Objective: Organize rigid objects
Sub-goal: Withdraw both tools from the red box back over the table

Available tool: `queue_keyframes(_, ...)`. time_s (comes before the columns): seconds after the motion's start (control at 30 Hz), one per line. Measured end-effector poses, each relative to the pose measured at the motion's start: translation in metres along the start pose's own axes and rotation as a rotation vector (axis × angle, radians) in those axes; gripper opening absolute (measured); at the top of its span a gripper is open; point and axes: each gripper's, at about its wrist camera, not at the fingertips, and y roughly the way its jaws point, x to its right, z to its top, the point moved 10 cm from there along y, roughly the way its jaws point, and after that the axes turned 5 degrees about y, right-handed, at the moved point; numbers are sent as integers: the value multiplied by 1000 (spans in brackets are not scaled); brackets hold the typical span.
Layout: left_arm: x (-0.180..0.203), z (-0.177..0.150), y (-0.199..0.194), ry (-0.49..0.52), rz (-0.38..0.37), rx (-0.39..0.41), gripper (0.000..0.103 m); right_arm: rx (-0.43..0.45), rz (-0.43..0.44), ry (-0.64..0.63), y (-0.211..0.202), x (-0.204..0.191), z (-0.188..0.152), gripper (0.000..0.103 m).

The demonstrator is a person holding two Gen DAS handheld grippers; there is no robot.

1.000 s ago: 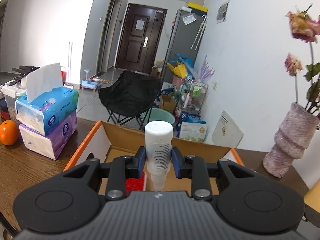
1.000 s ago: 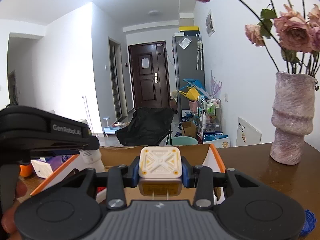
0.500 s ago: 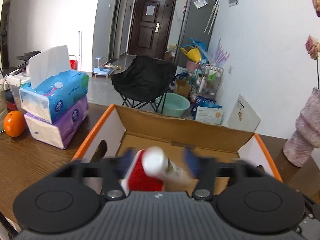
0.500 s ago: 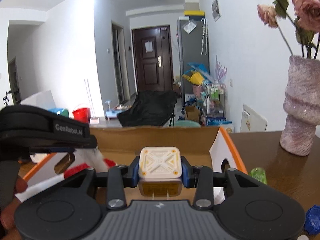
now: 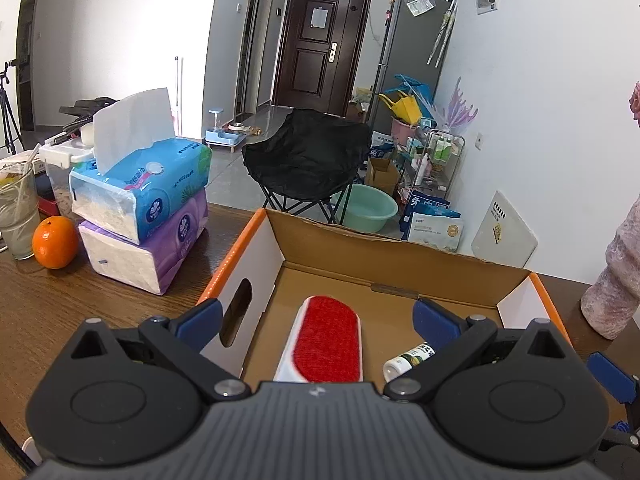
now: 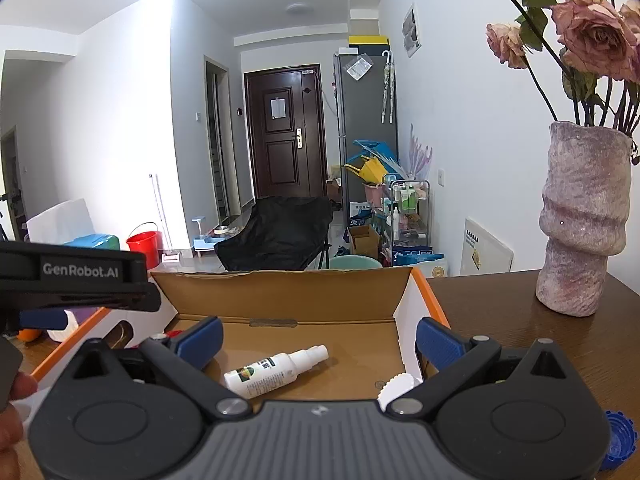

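My left gripper (image 5: 316, 312) hovers over an open cardboard box (image 5: 400, 248), its jaws opening with nothing between them. Inside lie a red-faced lint brush (image 5: 326, 340) and a white spray bottle (image 5: 408, 360) on its side. My right gripper (image 6: 318, 336) hangs over the same box (image 6: 280, 292), its jaws also opening and empty. Below it the spray bottle (image 6: 276, 372) rests on the box floor. A white plug cube (image 6: 396, 388) peeks out at the box's near right corner, mostly hidden by the gripper's body.
Two stacked tissue packs (image 5: 140, 216), an orange (image 5: 55, 242) and a glass (image 5: 16, 216) stand left of the box. A pink vase (image 6: 580, 224) with dried roses stands to its right, and a blue cap (image 6: 620, 440) lies near the table's front. The left tool's black housing (image 6: 80, 276) crosses the right view.
Both grippers went from shut to wide open. The spray bottle dropped from the left jaws into the box, and the white cube fell from the right jaws. The left view tipped downward.
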Motion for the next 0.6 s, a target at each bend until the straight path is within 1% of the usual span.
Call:
queue_keyframes(0.13,-2,0,-5,-1,-4,2,103,5,-3,-11,-5,-5,-1,103)
queue_keyframes(0.3,-3,-1,-14,18,-5,12,103,17,-14,-5,-14,-1,0,103)
queue_keyframes(0.6,-5,-10,-42,41,-8,39,103,29,-42,-3,-36,11,-1,103)
